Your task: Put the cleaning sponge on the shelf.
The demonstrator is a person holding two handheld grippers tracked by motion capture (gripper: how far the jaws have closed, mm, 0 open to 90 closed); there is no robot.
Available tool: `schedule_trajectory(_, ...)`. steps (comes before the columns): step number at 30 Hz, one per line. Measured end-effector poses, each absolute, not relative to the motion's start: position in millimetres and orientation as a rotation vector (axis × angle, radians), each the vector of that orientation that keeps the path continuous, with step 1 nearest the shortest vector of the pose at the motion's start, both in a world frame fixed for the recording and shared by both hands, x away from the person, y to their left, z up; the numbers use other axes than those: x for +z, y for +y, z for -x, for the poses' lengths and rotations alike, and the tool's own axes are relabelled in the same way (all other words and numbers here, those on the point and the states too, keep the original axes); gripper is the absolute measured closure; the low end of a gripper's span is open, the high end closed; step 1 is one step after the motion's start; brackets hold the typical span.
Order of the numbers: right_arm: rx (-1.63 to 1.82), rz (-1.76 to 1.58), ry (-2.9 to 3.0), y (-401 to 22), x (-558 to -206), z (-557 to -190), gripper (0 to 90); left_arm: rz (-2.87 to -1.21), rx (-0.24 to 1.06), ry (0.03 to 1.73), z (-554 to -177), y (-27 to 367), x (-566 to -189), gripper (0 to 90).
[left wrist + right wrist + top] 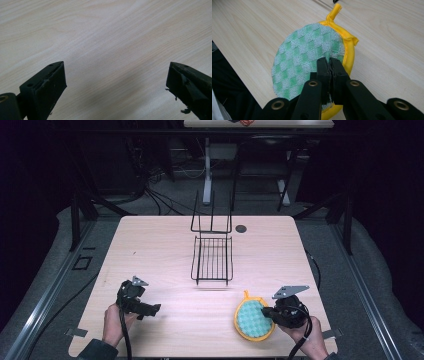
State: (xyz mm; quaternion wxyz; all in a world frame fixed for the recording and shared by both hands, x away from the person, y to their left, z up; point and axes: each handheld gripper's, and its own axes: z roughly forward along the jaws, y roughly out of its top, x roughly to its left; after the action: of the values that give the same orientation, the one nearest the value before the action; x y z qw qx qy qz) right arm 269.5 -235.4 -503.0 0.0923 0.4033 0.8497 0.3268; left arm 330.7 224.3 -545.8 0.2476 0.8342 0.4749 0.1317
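At the near right of the counter (165, 245), the round green-checked pot holder (252, 319) with a yellow rim and loop is pinched at its near edge by the right hand-held gripper (329, 65), whose jaws are pressed together on the fabric. The left hand-held gripper (156, 308) is held at the near left, jaws spread wide over bare wood. A black wire rack (212, 257) stands at the middle.

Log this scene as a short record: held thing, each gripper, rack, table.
held thing: round green checked potholder with yellow edge and loop
right gripper: jaws shut on the potholder's edge, near the table's front right
left gripper: jaws open, nothing between them, over bare wood
rack: black wire, mid table, apart from both grippers
table: light wood
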Motion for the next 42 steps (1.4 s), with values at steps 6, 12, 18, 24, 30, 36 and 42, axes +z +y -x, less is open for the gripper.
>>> schedule_trajectory(6, 0.978, -1.185, 2.515, -236.6, -495.9, -271.3, 87.7, -2.276, 0.368, 1.288, -330.5, 223.9, -545.7, 2.9)
schedule_trajectory(12, 0.976, -1.17, 2.506, -236.9, -491.0, -275.4, 87.6, -2.281, 0.366, 1.28, -330.5, 223.1, -545.9, 2.7)
schedule_trajectory(18, 0.979, -1.155, 2.499, -234.9, -487.0, -279.4, 87.7, -2.285, 0.366, 1.275, -330.4, 222.7, -545.9, 2.8)
schedule_trajectory(24, 0.998, -1.146, 2.482, -232.5, -479.7, -284.7, 87.6, -2.285, 0.362, 1.274, -330.6, 222.6, -546.2, 2.8)
schedule_trajectory(30, 1.01, -1.128, 2.464, -227.8, -474.4, -290.1, 87.6, -2.286, 0.359, 1.269, -330.6, 221.5, -546.8, 2.8)
schedule_trajectory(36, 1.023, -1.102, 2.456, -221.1, -469.0, -293.7, 87.7, -2.273, 0.337, 1.261, -330.0, 220.8, -546.7, 2.8)
schedule_trajectory(42, 1.037, -1.093, 2.467, -213.3, -467.3, -302.5, 87.7, -2.286, 0.334, 1.26, -331.4, 220.6, -547.1, 2.9)
